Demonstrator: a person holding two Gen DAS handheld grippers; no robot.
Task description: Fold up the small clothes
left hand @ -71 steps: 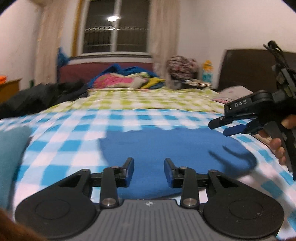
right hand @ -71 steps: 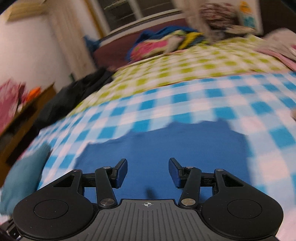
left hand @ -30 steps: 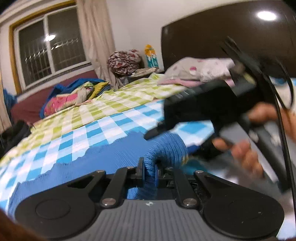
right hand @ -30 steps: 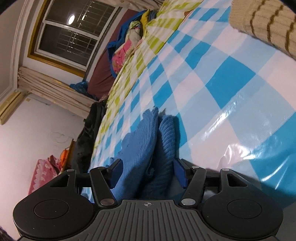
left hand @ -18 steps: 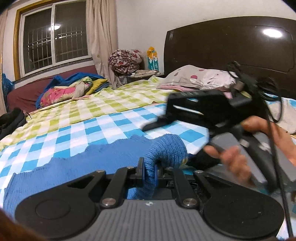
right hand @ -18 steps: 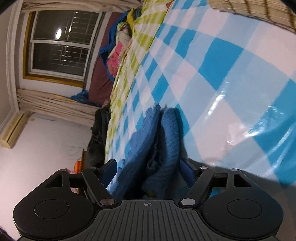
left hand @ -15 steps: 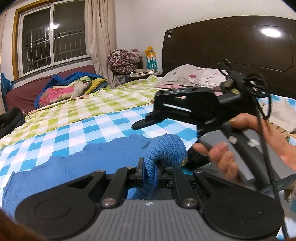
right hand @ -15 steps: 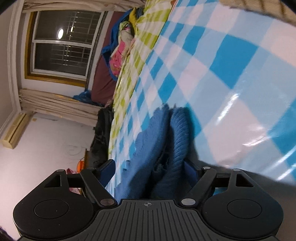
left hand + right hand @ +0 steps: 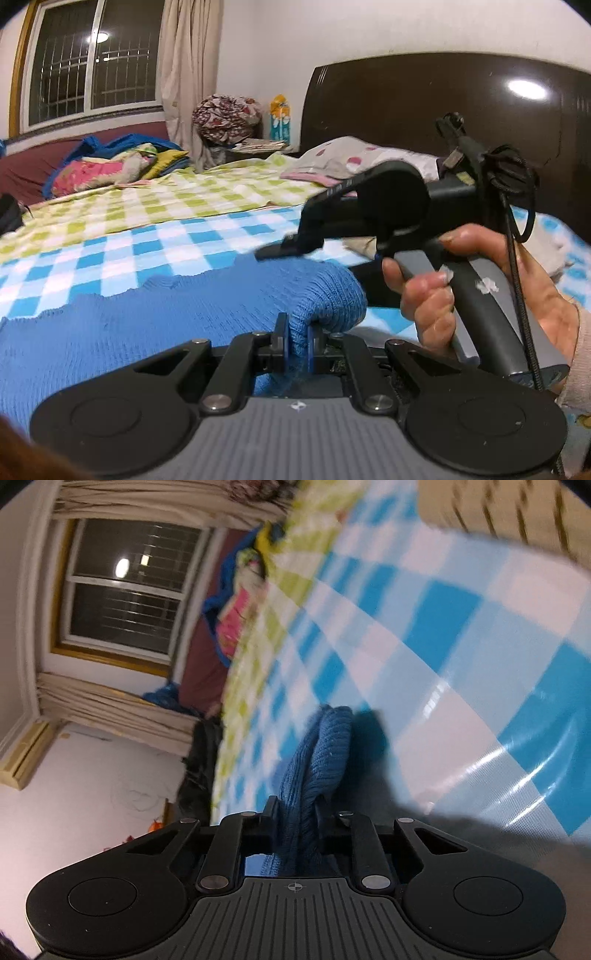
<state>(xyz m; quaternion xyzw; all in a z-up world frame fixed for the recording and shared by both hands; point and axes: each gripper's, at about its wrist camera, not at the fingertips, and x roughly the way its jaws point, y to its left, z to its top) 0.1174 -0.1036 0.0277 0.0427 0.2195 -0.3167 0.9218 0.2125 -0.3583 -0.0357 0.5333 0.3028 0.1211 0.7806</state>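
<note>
- On the checked bed (image 9: 177,240), a blue knit (image 9: 155,314) lies spread, its near right corner lifted into a fold.
- The right gripper (image 9: 295,812), rolled sideways, is closing its jaws on a bunched edge of the knit.
- The left gripper (image 9: 295,338) pinches the folded corner tight.
- A hand (image 9: 480,291) grips the right gripper's handle.

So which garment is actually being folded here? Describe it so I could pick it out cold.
Start at the bed's blue-and-white checked sheet. Spread on its near part is the blue knitted garment; the left gripper pinches a rolled edge of it. It is the only plain, solid-blue ribbed knit; the other clothes are patterned and lie farther away.
</note>
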